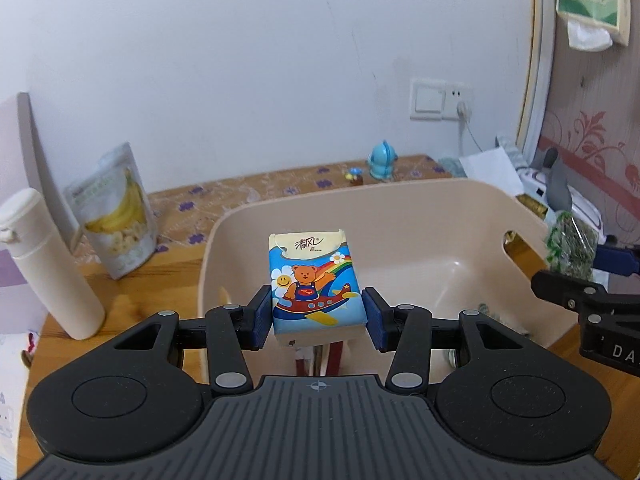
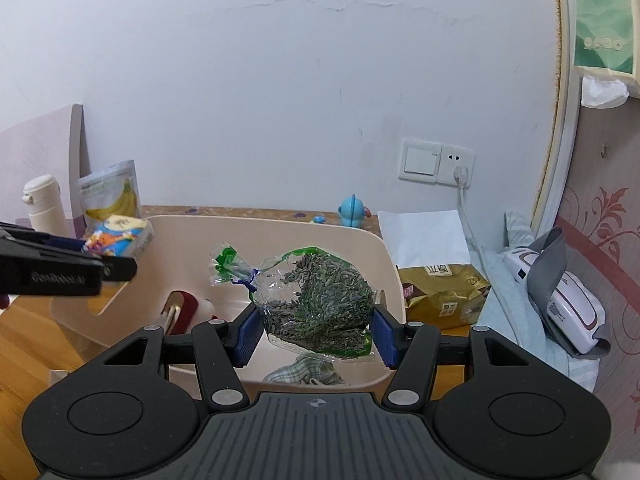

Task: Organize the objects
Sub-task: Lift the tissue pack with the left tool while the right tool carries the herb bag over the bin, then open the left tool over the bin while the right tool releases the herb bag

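Hanging over the beige plastic basket (image 1: 304, 208), a tissue pack (image 1: 316, 280) printed with a bear in a red aeroplane sits clamped between the blue pads of the left gripper (image 1: 317, 316). Its long axis runs away from the camera toward the white wall (image 1: 240, 60), the end with the brand print farthest out. Right of it and also above the basket, the right gripper (image 2: 318, 330) pinches a clear bag of dried greenish seeds (image 2: 320, 300), whose tied neck with a blue twist points up and left toward the pack.

Down in the basket lie a red and white item (image 2: 188, 306) at the left and a checked cloth (image 2: 304, 372) at the near wall; the far half of the floor is bare. A handle slot is cut into each end wall.

The basket stands on a wooden table (image 1: 128, 300) pushed against the wall, with a patterned cloth (image 1: 248, 192) along the table's back. Left of the basket stand a banana chips pouch (image 1: 114, 212) and a white bottle (image 1: 44, 264), both upright and apart from its rim. Behind it a small blue figurine (image 1: 383, 160) stands on the cloth, below a switch and socket plate (image 1: 438, 100). Right of the basket a gold snack bag (image 2: 442, 292) lies just beside its wall, with white paper (image 2: 424, 236) behind and a white and grey device (image 2: 556, 300) farther right.
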Motion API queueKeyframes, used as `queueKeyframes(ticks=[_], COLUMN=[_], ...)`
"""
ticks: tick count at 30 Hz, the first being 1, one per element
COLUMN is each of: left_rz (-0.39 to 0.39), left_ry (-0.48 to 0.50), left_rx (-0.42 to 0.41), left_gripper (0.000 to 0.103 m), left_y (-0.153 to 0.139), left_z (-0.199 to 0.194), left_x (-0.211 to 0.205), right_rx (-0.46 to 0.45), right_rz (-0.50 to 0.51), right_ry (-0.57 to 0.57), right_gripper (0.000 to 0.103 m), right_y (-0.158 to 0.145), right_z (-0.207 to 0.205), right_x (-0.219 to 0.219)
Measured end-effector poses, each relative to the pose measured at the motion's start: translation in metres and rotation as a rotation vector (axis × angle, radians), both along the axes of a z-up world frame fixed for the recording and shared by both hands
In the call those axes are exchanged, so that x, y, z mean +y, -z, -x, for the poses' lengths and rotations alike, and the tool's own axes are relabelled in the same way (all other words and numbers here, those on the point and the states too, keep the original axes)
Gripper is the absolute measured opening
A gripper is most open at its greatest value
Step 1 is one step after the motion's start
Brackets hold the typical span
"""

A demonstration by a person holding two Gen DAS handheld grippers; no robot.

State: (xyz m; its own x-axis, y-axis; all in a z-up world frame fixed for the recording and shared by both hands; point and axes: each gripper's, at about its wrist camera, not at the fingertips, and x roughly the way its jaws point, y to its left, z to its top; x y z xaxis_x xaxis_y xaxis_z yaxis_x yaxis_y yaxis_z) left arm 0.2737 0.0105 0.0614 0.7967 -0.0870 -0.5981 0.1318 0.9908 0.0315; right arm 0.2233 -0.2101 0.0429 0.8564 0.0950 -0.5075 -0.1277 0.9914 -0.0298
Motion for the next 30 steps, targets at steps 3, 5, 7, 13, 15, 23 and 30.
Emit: queueKeyframes(ticks=[3,5,7,13,15,23,30], left_rz=[-0.011,-0.013,-0.020,-0.023,-0.024,-0.033,-0.032], left_ry=[0.004,0.007,0.011,0.023,0.022,0.033,0.026], left_rx=[0.019,0.027,0.036,0.080,0.095,0.143,0.167], left_gripper=[0.048,0.048,0.048,0.049,0.049,0.049,0.050], left_y=[0.007,0.011,0.015,0.027,0.030,0.038,0.039], left_z=[-0.010,-0.016,-0.022,-0.035,-0.038,-0.047,-0.052], left_x=[-0.004,-0.006,-0.008,-0.014,-0.014,-0.015,-0.014], right_rx=[0.015,0.027,0.041,0.106,0.126,0.171,0.181], right_rz=[0.011,0.019,0.022,0.043,0.052,0.066,0.084], right_ry=[-0.004,-0.009,-0.013,-0.027,-0.029,-0.043,-0.040], right_gripper=[0.056,0.056,0.056,0.056,0.056,0.056,0.060], right_y=[0.004,0.007,0.009,0.022,0.027,0.038,0.037], right_z=[-0.010,-0.016,-0.022,-0.041,-0.046,-0.056,-0.058], right_x=[0.004,0.007,0.010,0.016,0.017,0.022,0.023])
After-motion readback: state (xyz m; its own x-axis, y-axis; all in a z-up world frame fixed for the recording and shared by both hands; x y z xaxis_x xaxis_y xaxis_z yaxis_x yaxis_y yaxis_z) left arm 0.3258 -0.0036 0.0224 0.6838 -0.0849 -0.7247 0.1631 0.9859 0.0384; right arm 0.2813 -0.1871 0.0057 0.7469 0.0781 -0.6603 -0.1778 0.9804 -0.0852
